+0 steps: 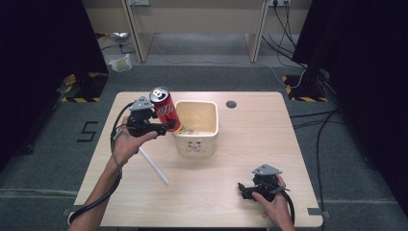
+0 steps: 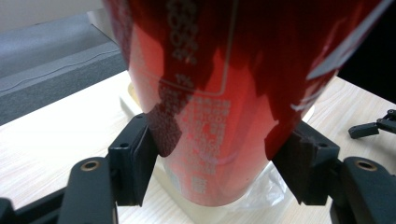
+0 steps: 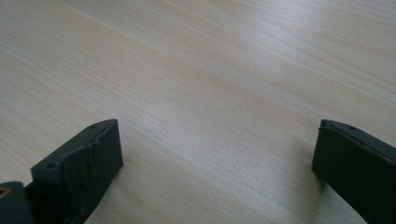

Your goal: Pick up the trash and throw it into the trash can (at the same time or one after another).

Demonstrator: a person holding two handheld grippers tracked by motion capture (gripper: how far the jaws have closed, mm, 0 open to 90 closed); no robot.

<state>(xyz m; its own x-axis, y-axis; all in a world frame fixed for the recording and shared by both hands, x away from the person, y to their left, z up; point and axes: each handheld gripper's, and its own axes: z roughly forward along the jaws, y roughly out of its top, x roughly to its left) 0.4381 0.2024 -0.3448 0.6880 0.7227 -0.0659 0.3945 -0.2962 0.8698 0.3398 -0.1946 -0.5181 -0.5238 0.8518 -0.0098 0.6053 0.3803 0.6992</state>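
Observation:
A red drink can (image 1: 164, 108) hangs tilted in the air over the left rim of a cream square bin (image 1: 210, 129), which holds a plastic liner and some scraps. My left gripper (image 1: 166, 127) is shut on the red can (image 2: 219, 102), its black pads (image 2: 140, 163) pressing both sides near the can's lower end. Near the table's front right, my right gripper (image 1: 243, 187) rests low over the wood, jaws wide apart with nothing between them; in the right gripper view only bare tabletop (image 3: 210, 93) lies between its fingers (image 3: 88, 163).
A white straw (image 1: 154, 165) lies on the wooden table (image 1: 250, 144) left of the bin. A round cable hole (image 1: 231, 104) sits near the far edge. Black curtains flank the table; cables cross the floor at right.

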